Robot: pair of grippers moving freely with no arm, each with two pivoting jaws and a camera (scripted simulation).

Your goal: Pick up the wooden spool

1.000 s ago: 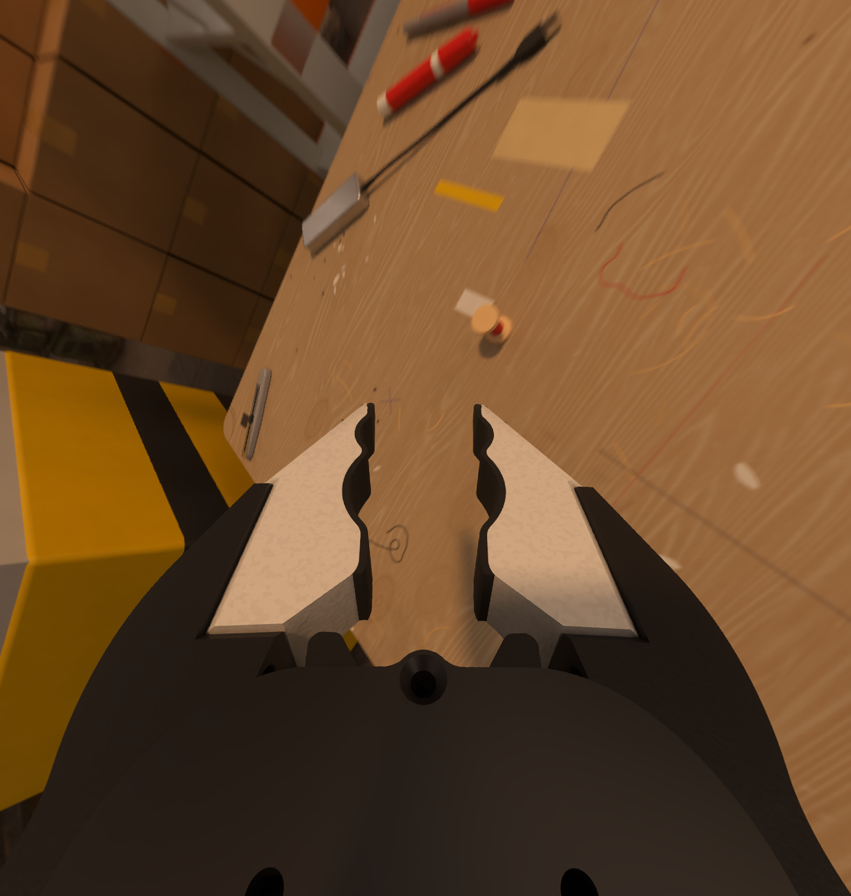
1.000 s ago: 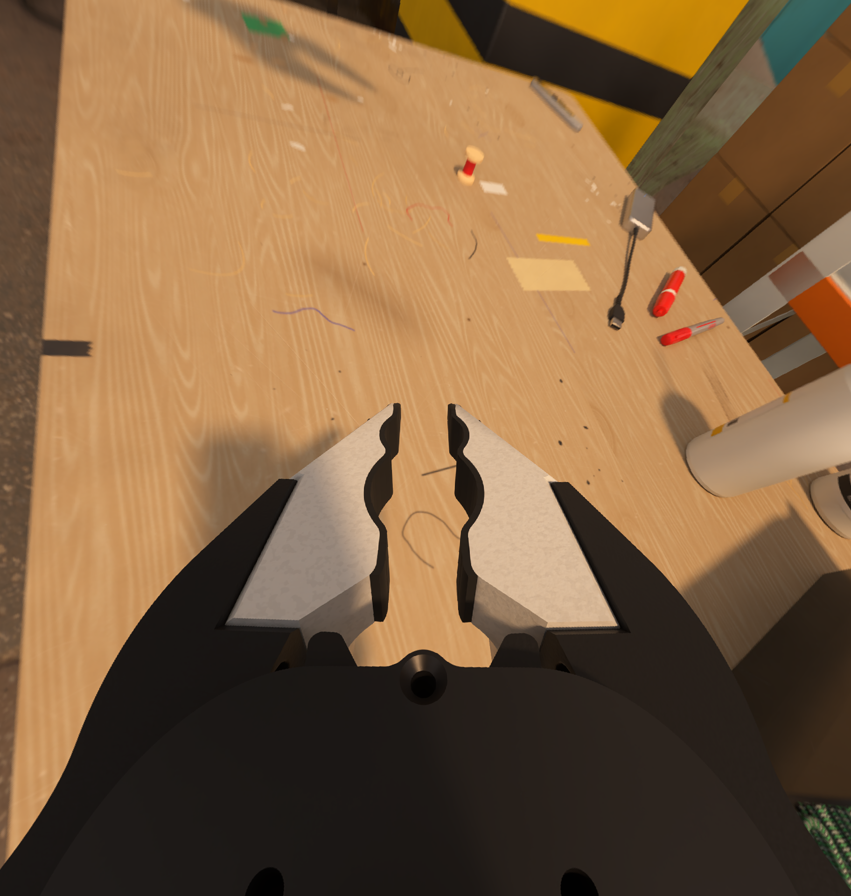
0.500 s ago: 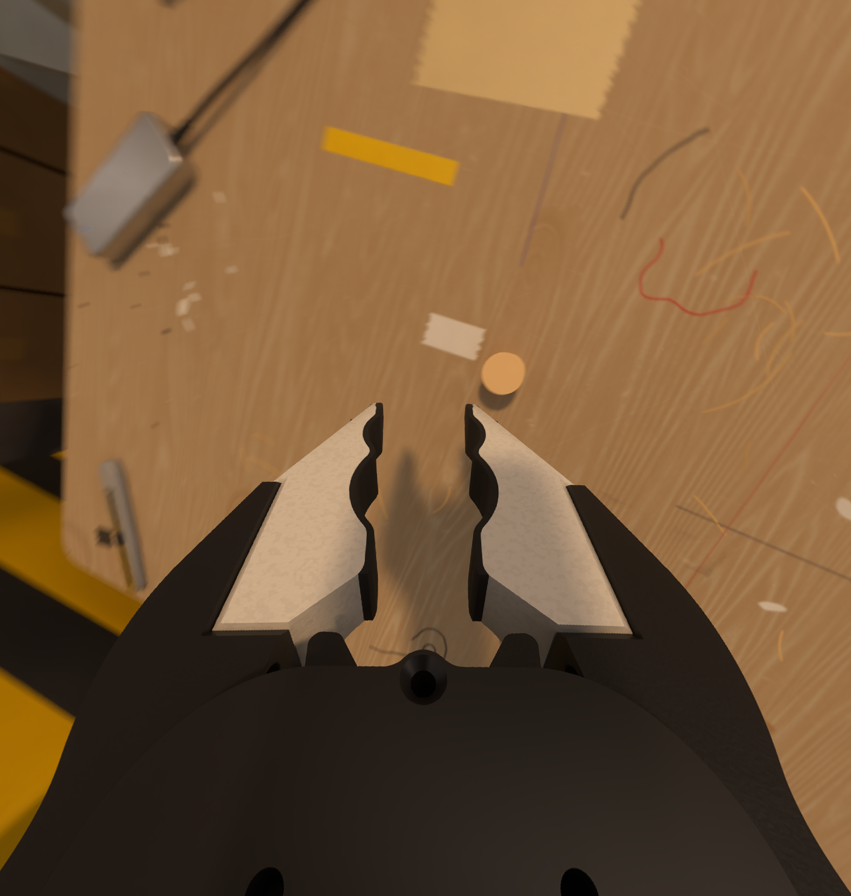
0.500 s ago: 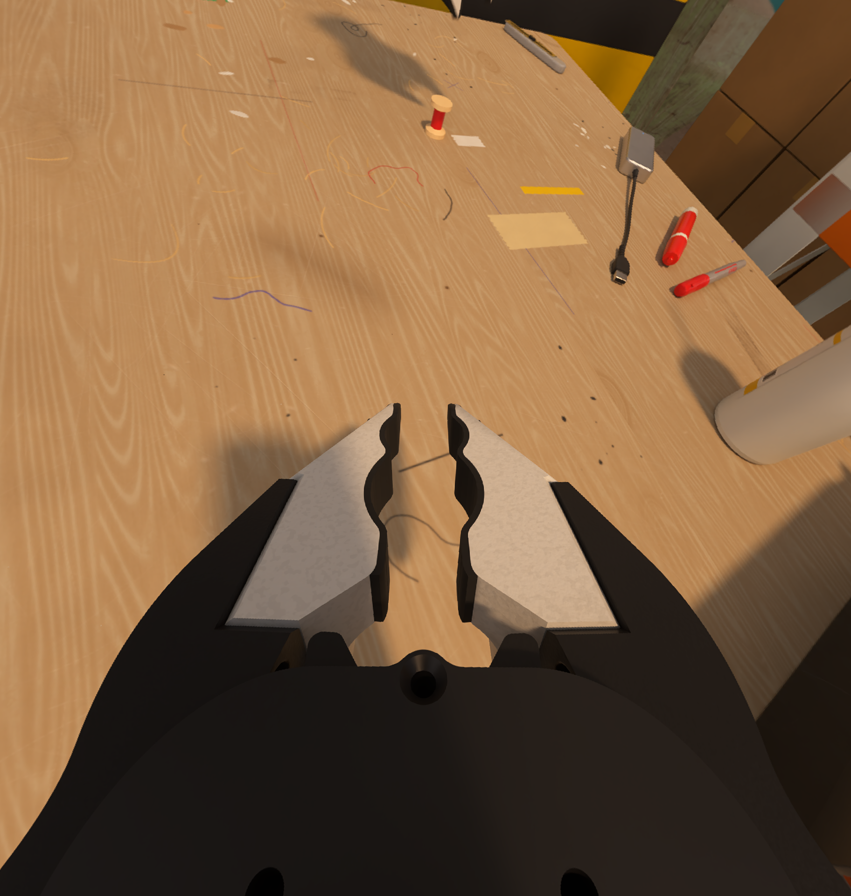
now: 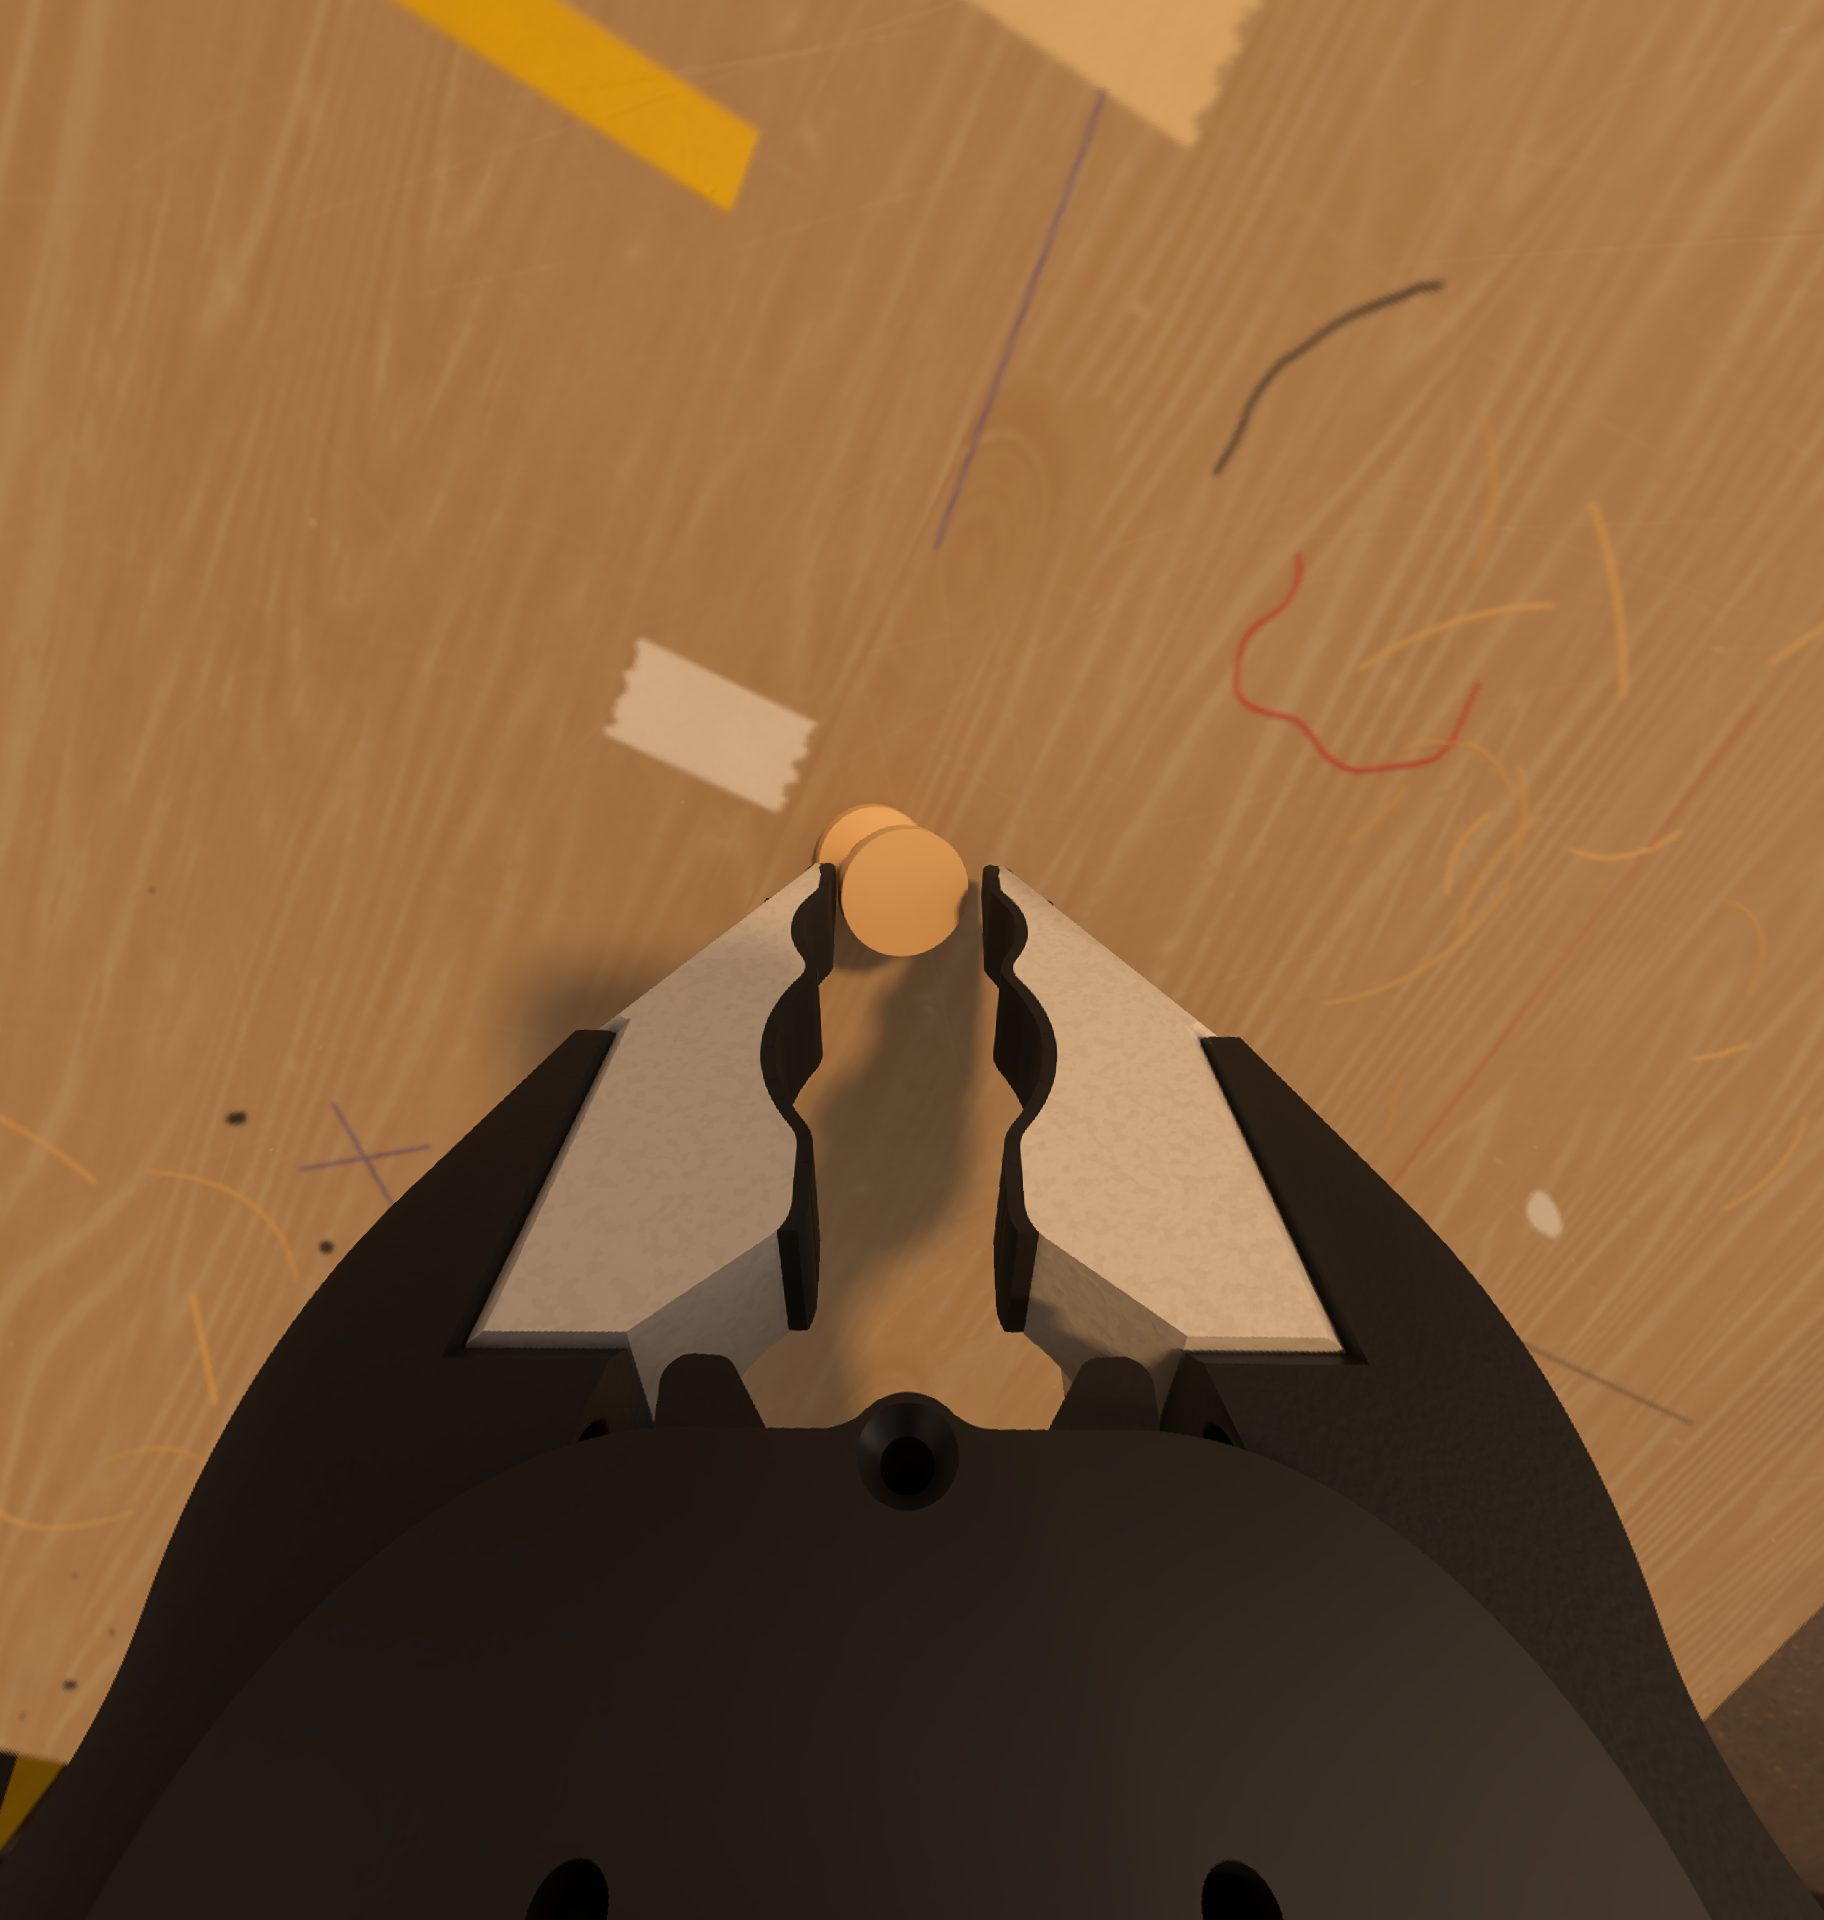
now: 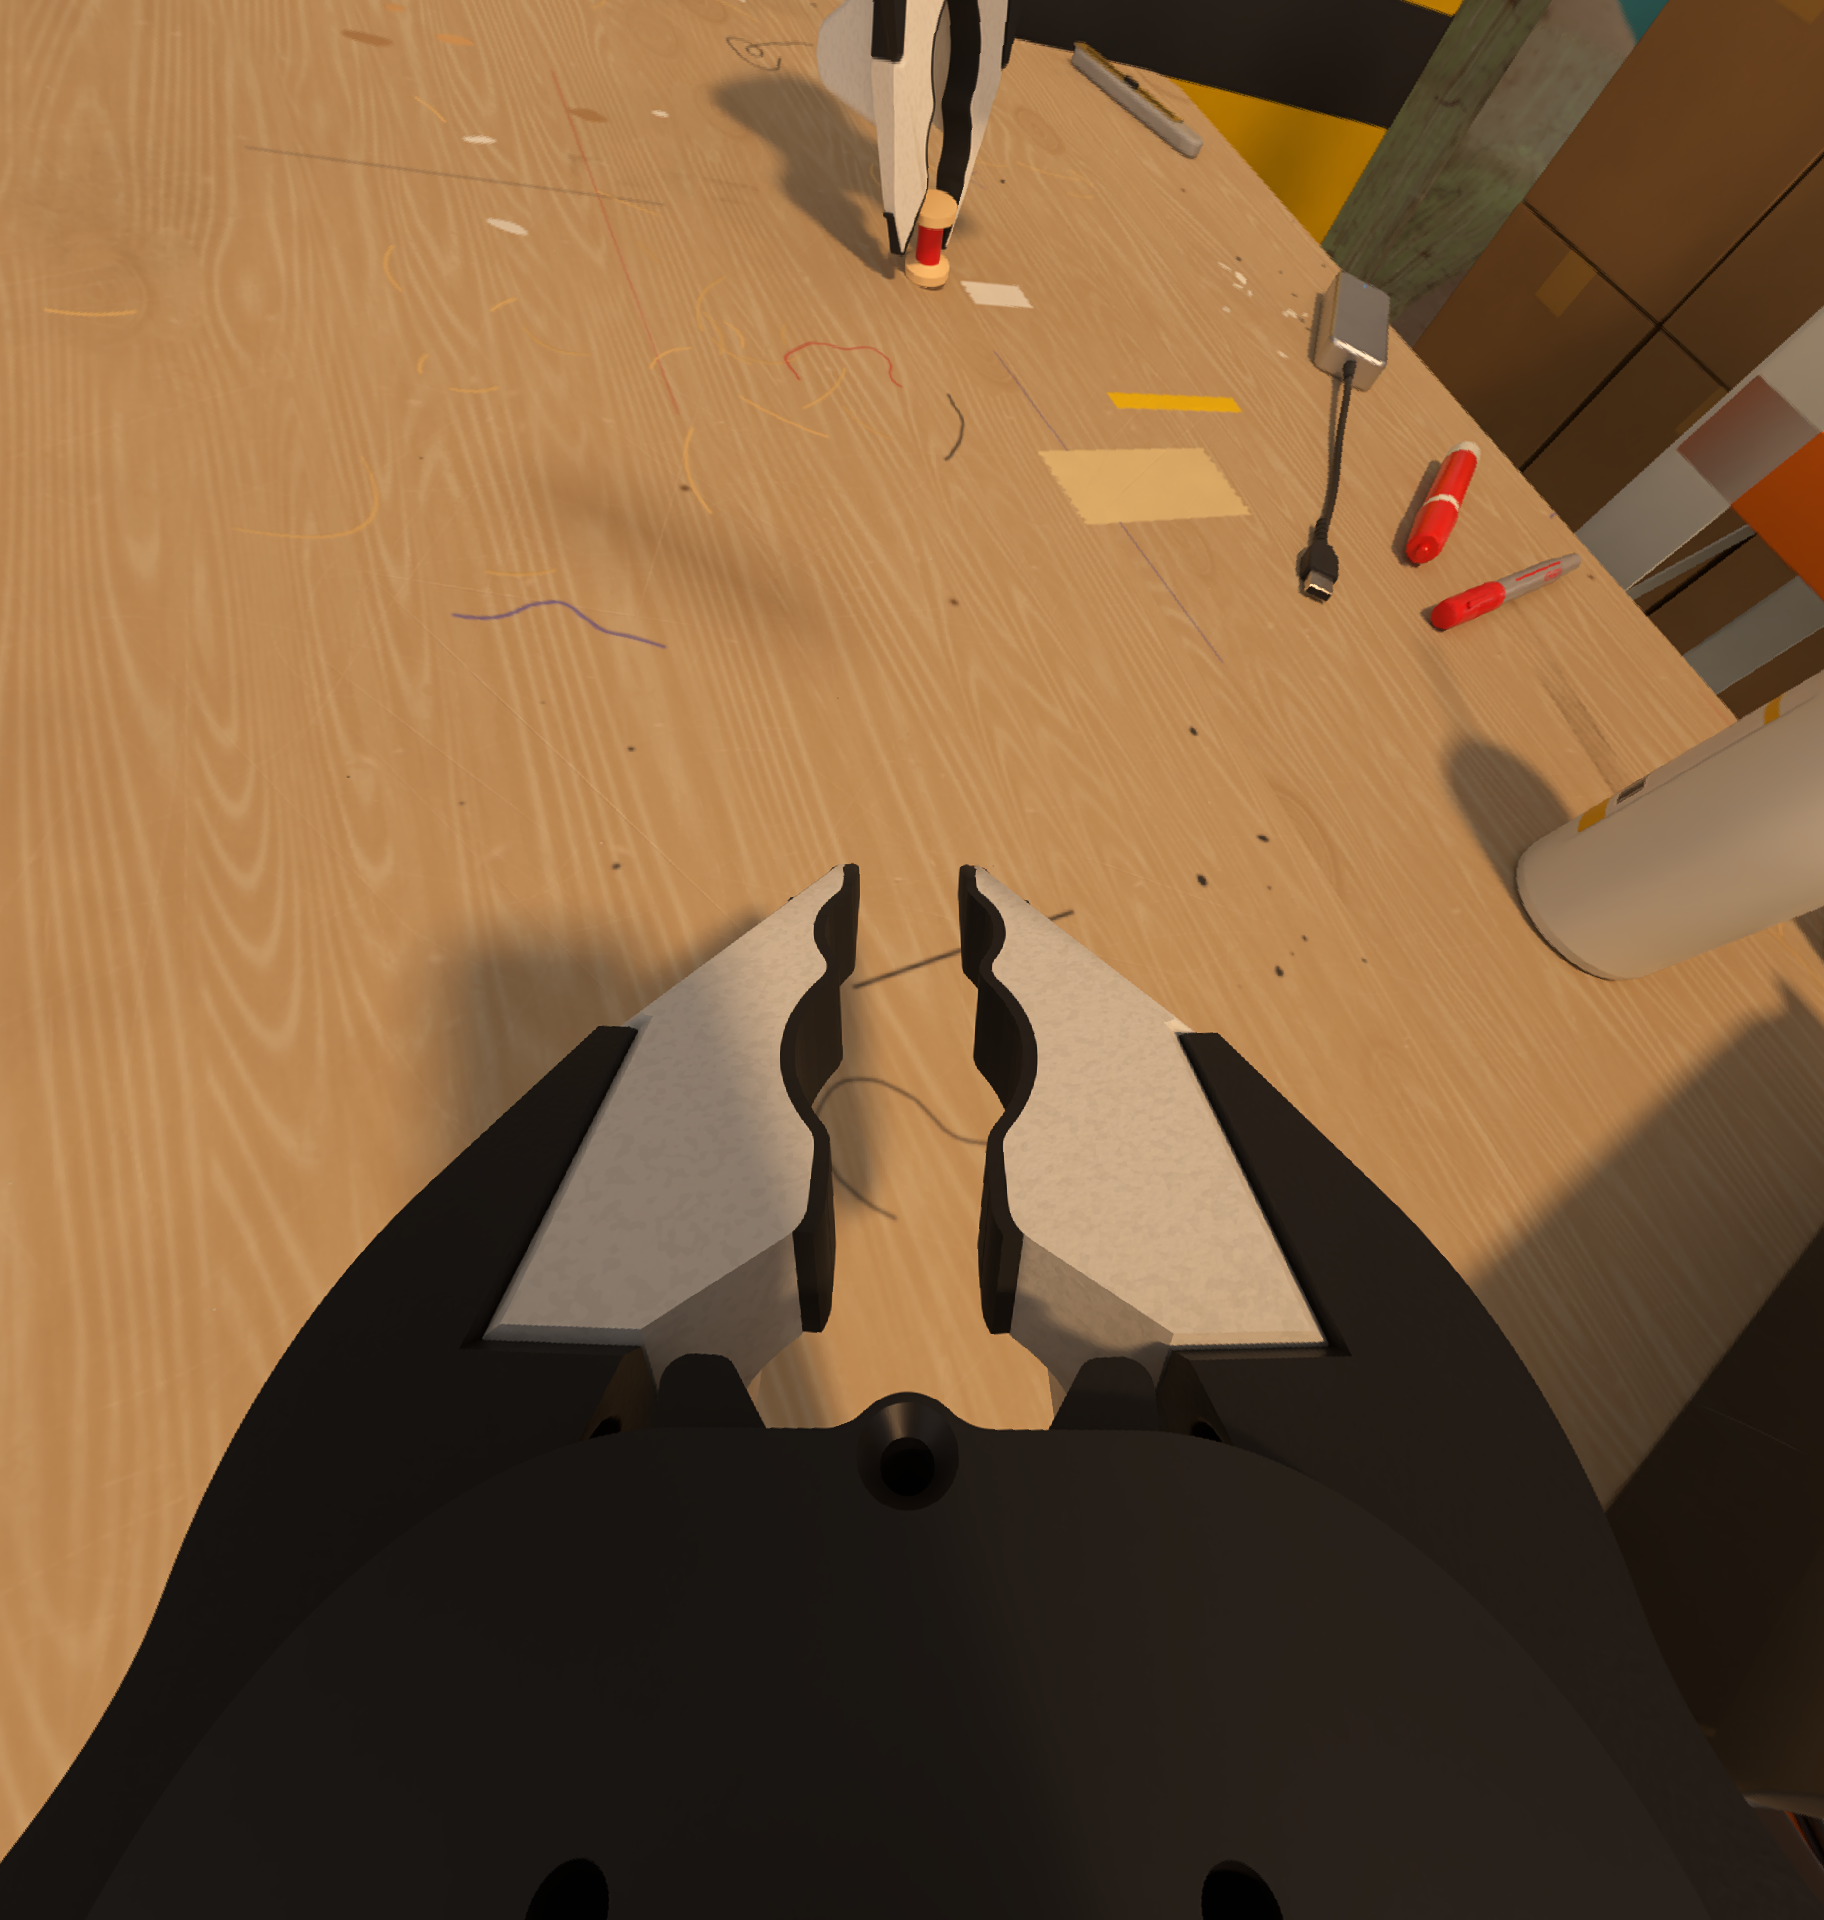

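The wooden spool (image 5: pixel 903 891) stands upright on the wooden table (image 5: pixel 368 520). It has tan flanges and red thread on it. My left gripper (image 5: pixel 908 875) points straight down over it, open, with one fingertip on each side of the top flange. The left fingertip is at the flange edge and the right one stands a small gap off. In the right wrist view the spool (image 6: pixel 931 241) stands far off with the left gripper's fingers (image 6: pixel 913 135) coming down around it. My right gripper (image 6: pixel 908 883) is open and empty, low over the near part of the table.
A white tape scrap (image 5: pixel 710 724) lies just beyond the spool, and a yellow strip (image 6: pixel 1174 402) and a tan patch (image 6: pixel 1143 484) lie farther off. A grey charger with cable (image 6: pixel 1349 332), two red markers (image 6: pixel 1440 504) and a white cylinder (image 6: pixel 1697 831) lie along the right edge.
My left gripper has come down and forward onto the spool, which now sits between its fingertips, and its jaws have narrowed. My right gripper has moved slightly forward, still open.
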